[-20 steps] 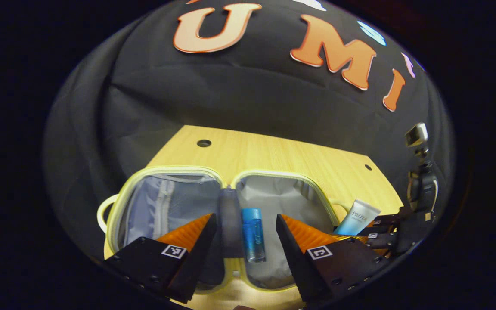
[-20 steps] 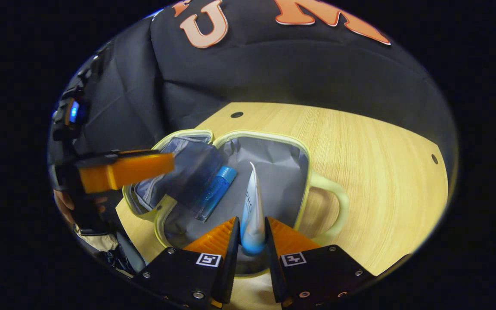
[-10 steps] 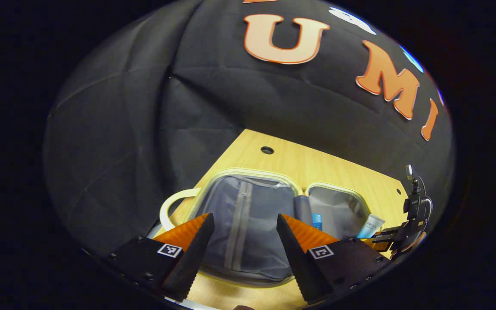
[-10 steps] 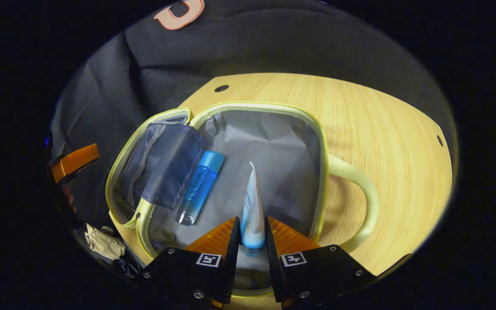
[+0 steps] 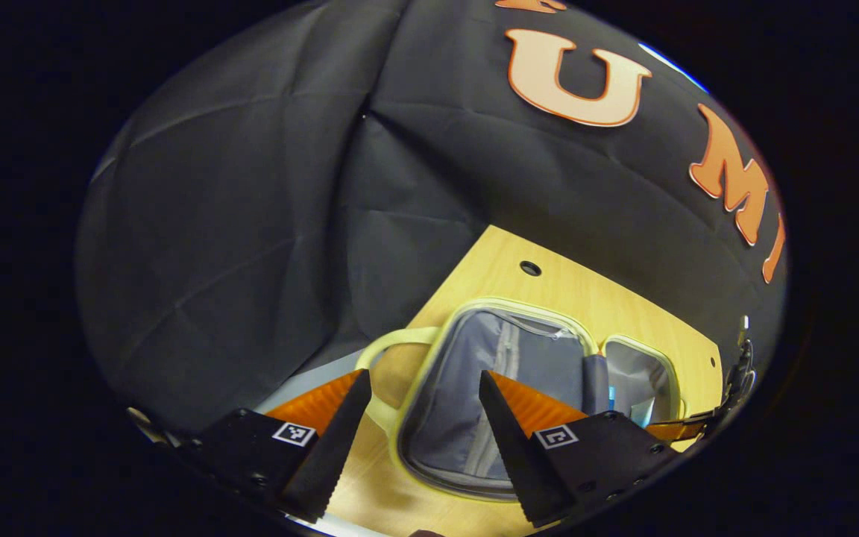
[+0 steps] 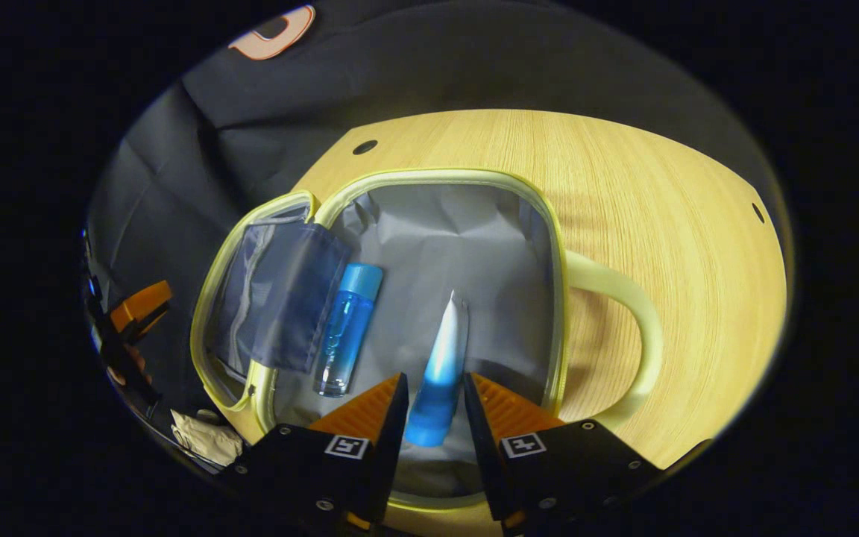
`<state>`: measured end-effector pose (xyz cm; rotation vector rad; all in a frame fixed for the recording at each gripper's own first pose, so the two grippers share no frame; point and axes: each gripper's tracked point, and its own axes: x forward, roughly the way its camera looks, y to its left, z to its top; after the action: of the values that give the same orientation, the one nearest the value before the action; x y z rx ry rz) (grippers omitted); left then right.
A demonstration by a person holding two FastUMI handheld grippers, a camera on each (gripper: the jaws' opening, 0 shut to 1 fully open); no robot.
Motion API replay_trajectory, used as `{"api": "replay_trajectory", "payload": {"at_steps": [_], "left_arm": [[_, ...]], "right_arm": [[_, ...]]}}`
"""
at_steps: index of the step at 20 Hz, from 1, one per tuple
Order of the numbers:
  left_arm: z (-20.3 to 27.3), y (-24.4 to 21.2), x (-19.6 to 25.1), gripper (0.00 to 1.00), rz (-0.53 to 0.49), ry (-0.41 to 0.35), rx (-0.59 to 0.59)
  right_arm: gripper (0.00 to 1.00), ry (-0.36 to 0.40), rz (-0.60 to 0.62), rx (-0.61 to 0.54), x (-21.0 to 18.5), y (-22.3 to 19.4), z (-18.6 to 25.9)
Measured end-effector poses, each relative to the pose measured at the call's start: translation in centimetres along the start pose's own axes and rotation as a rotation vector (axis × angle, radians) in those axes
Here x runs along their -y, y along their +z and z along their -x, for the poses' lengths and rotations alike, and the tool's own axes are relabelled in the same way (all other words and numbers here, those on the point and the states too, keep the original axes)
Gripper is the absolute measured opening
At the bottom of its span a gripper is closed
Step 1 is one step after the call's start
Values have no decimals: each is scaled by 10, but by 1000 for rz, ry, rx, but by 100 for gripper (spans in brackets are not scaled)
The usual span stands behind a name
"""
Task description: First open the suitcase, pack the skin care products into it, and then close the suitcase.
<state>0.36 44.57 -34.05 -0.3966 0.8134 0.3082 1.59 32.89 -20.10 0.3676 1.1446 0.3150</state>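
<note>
Right claw (image 6: pixel 429 399) clamped on tube (image 6: pixel 441 377), cap end between the fingers, over the grey half of the open suitcase (image 6: pixel 549 224). Blue bottle (image 6: pixel 346 328) flat on the lining just left of the tube, beside the mesh pocket (image 6: pixel 277 298). Left claw (image 5: pixel 420 406) spread wide, holding nothing, above the suitcase's pocket half and handle (image 5: pixel 385 344). Suitcase flat on bench (image 6: pixel 661 194).

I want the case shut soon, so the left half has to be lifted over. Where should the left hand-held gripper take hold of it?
On the pale loop handle at the open suitcase's outer left edge, from that outer side. It stands off the rim, leaving room for open fingers, judging by the left gripper view.
</note>
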Motion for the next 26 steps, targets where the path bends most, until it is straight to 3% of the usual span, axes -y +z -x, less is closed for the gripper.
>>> {"api": "replay_trajectory", "payload": {"at_steps": [5,13,15,16,17,19,20,22,23,24,26], "left_arm": [[-15,-9,-15,91,201,-30,-16],[-54,-24,-50,91,578,-80,-96],[-64,-36,-47,86,660,-114,-151],[-67,-39,-39,91,687,-161,-176],[-69,-39,-38,90,703,-169,-168],[-74,-45,-51,75,684,-119,-179],[-64,-49,-56,58,686,-107,-188],[-69,-42,-53,24,679,-154,-160],[-51,-32,-57,24,676,-153,-131],[-38,-25,-56,12,653,-182,-122],[-31,-10,-48,12,600,-237,-61]], "right_arm": [[92,-24,53,136,14,18,48],[95,-147,62,346,59,54,134],[95,-160,54,381,63,60,149],[95,-165,49,386,65,58,155],[95,-167,45,396,66,59,161],[95,-167,42,413,66,61,171],[95,-169,44,420,66,61,176],[95,-175,46,428,69,61,181],[95,-179,44,434,71,62,184],[95,-178,42,436,72,62,185],[95,-179,45,443,74,61,187]]}}
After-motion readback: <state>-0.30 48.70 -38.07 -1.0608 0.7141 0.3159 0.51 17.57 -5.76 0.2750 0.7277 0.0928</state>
